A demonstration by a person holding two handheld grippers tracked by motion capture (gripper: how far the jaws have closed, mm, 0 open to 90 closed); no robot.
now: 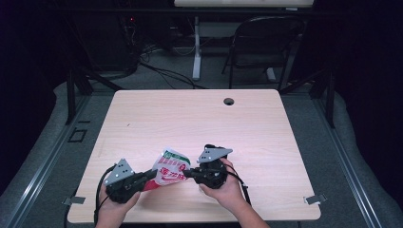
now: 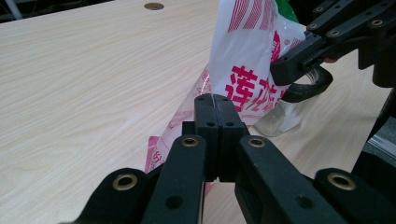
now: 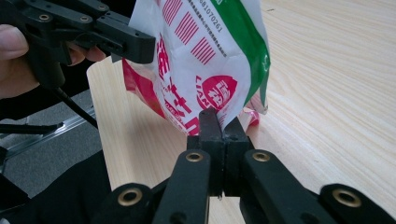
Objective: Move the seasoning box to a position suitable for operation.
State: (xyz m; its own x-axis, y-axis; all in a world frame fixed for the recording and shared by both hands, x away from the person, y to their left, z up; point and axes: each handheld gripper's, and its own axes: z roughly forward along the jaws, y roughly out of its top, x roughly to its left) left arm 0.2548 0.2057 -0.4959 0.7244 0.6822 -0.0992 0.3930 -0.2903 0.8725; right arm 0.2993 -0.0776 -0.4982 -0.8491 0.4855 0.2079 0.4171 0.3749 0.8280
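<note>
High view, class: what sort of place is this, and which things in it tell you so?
Probably a lab or recording studio, not a home: a bare wooden table on grey carpet, dark surroundings, cables on the floor behind it, a folding chair, and two hand-held claws gripping a printed plastic bag.

Hand-held gripper (image 2: 215,100) pinching plastic bag (image 2: 250,56)

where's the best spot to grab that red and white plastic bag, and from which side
Grip the thin film at the side edges, one claw from each side. The plastic bag is limp and flat there, so the film folds between shut jaws. That is how it is held now: the left claw pinches one edge and the right claw the opposite one, keeping it raised off the table.
</note>
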